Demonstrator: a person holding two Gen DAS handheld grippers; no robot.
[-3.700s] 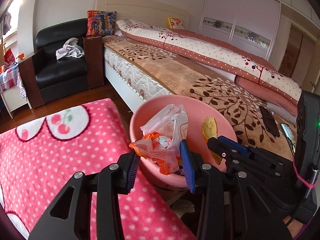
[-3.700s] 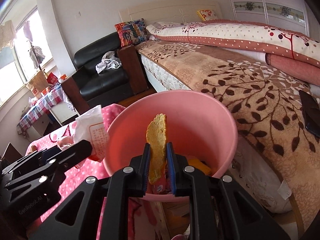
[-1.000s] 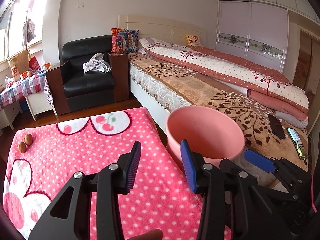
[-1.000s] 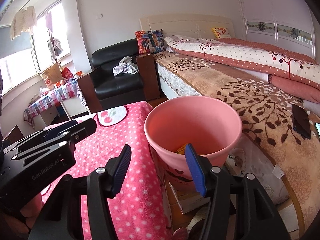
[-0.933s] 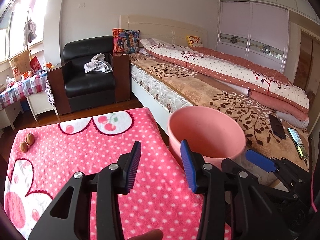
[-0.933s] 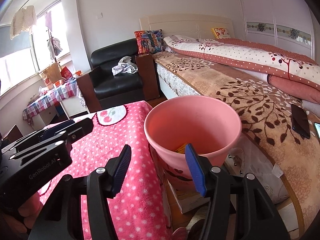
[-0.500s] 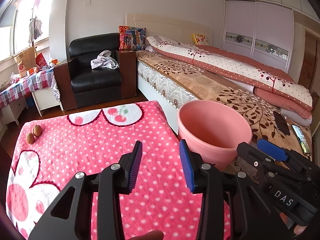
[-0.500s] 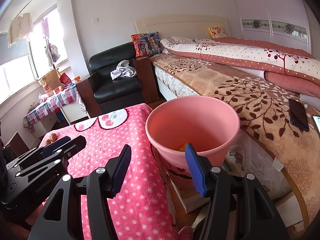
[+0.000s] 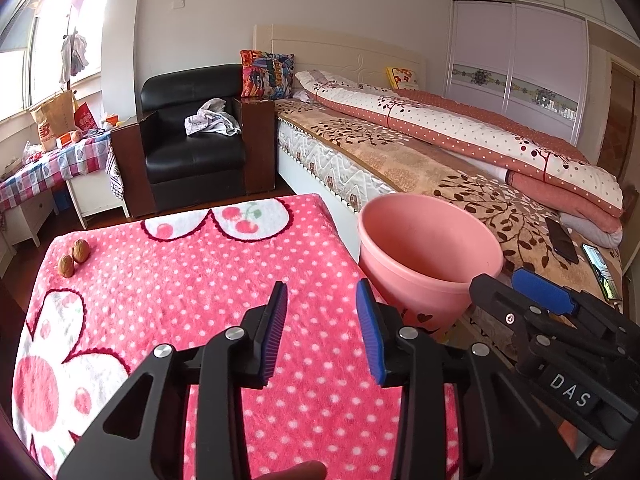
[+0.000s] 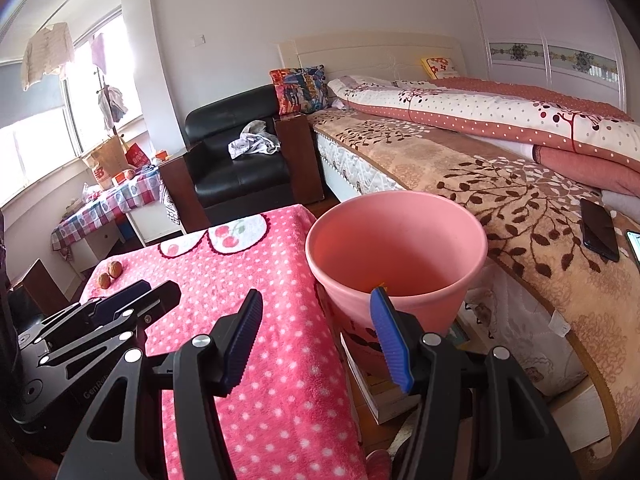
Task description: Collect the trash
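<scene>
A round pink plastic bucket (image 10: 396, 252) with a smooth flared rim stands beside the bed, a scrap of yellow trash (image 10: 381, 285) just visible at its bottom. Seconds earlier both grippers held rubbish over it, a clear-and-orange wrapper and a yellow peel; now both are empty. The left gripper (image 9: 322, 330), jaws apart with nothing between them and just closing a little, hovers over the pink polka-dot fleece blanket (image 9: 180, 280), the bucket ahead to its right. The right gripper (image 10: 316, 340), jaws spread wide, has the bucket just ahead, behind its right finger.
</scene>
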